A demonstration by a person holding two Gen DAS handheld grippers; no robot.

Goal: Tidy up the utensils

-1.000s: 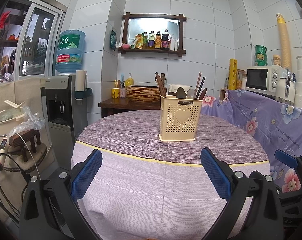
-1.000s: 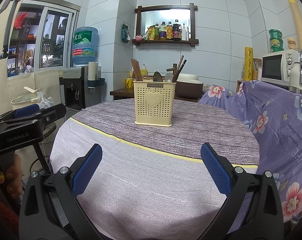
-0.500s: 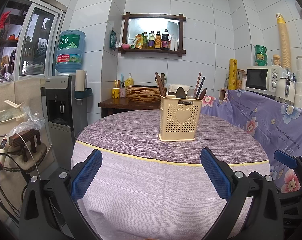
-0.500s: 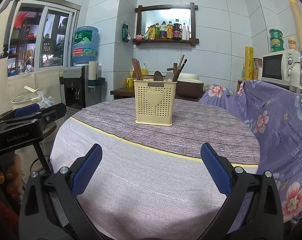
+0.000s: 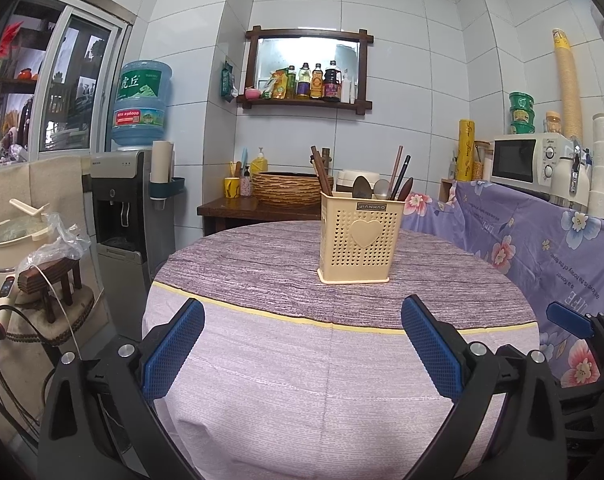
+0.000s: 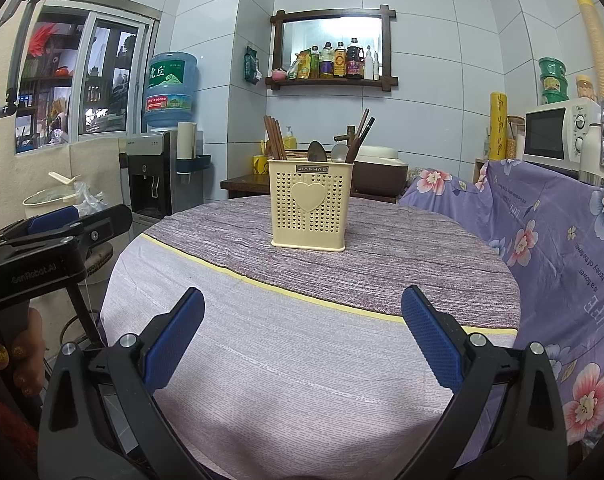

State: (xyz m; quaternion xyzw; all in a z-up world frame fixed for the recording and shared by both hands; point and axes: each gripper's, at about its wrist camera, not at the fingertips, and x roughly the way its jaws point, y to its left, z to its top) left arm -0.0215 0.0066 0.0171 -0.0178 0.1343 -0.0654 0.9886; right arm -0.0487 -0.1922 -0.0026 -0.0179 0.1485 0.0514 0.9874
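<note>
A cream perforated utensil holder (image 5: 358, 238) (image 6: 309, 204) with a heart on its front stands upright on the round table (image 5: 262, 368) (image 6: 286, 360). Brown chopsticks (image 5: 321, 171) (image 6: 274, 138) lean in its left side; spoons (image 5: 369, 190) (image 6: 326, 152) and more chopsticks (image 5: 398, 174) (image 6: 361, 130) stand in its right side. My left gripper (image 5: 302, 340) hangs open over the near half of the table, well short of the holder, nothing between its fingers. My right gripper (image 6: 302, 334) is open likewise, also empty.
A purple floral cloth (image 5: 542, 248) (image 6: 562, 248) covers something along the table's right side. A water dispenser (image 5: 126, 208) and a rice cooker (image 5: 10, 240) stand left. A microwave (image 5: 530, 160) is at the back right. A hand (image 6: 10, 360) holds the left gripper at the right wrist view's left edge.
</note>
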